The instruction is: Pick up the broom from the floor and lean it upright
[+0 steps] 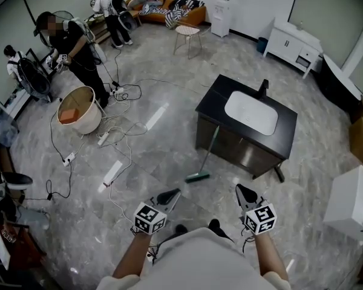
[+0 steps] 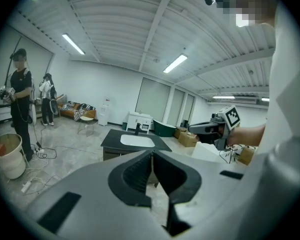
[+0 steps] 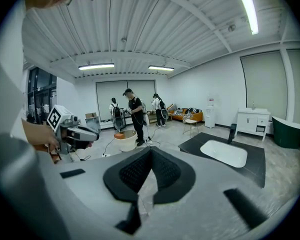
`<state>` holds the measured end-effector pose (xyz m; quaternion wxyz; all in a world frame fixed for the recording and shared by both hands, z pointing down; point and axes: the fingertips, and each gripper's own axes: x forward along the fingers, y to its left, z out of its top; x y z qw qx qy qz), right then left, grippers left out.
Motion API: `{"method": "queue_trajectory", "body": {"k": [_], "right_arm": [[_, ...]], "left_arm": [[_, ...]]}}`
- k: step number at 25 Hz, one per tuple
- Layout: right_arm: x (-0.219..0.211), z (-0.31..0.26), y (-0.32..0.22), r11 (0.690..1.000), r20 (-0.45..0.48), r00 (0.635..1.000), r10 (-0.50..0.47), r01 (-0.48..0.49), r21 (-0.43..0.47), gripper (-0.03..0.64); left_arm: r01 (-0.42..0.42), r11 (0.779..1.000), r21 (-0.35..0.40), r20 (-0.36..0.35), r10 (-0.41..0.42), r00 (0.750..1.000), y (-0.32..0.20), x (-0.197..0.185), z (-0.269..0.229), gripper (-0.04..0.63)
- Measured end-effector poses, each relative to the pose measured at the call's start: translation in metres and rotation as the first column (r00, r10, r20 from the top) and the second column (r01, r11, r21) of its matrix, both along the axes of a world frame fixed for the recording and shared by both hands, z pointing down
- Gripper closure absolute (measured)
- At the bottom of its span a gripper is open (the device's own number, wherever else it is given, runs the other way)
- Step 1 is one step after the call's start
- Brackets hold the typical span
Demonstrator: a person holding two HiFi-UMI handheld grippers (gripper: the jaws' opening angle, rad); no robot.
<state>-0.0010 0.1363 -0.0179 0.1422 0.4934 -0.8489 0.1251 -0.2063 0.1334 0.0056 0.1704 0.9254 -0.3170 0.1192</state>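
We found the broom (image 1: 208, 153) just below the middle of the head view: a slim, pale green handle ending in a flat, brighter green head. The head sat on the grey floor (image 1: 169, 162) at the lower end, stretched toward the lower left of the frame. From there the handle rose up and to the right, tilted rather than plumb. Its top end lay against the front of the black cabinet (image 1: 215, 101), near that cabinet's left corner. It stood on its own. We could not make it out in either gripper view.
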Motion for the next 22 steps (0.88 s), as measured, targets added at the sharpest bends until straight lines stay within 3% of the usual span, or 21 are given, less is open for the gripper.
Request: {"method": "queue_trajectory", "body": {"k": [22], "right_arm": [[0.029, -0.012, -0.021, 0.999, 0.036, 0.999, -0.027, 0.026, 0.021, 0.618]], "left_arm": [[0.093, 0.995, 0.026, -0.026, -0.092, 0.995, -0.02, 0.019, -0.009, 0.58]]}}
